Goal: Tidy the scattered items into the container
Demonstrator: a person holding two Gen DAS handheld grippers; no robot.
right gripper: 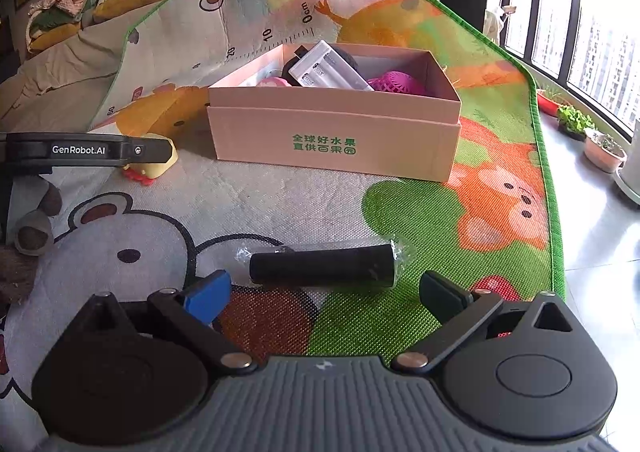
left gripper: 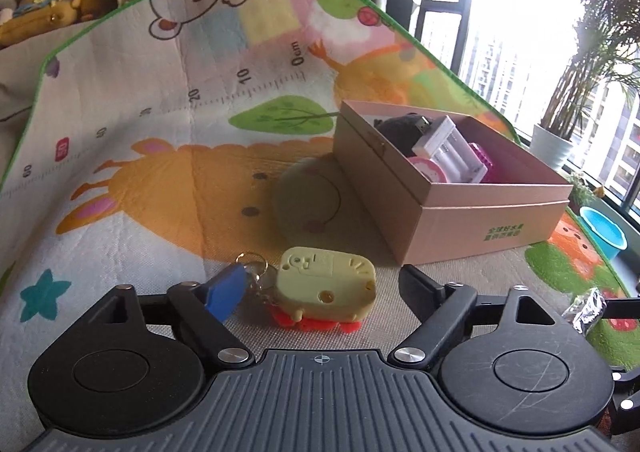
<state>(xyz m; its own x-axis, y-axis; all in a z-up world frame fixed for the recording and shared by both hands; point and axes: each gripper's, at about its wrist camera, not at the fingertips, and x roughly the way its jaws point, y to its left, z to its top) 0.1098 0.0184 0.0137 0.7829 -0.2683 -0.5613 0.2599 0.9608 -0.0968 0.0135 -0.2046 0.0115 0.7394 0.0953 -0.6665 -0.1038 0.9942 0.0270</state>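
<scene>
Box green Chinese print; left gripper arm reads GenRobot.AI.

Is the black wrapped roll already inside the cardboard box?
No. The black roll lies on the play mat before the open right gripper, apart from the box.

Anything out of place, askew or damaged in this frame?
Nothing damaged or spilled. Two items are not yet in the cardboard box: a yellow toy keychain between the open left gripper, and a wrapped black cylinder before the open right gripper.
</scene>
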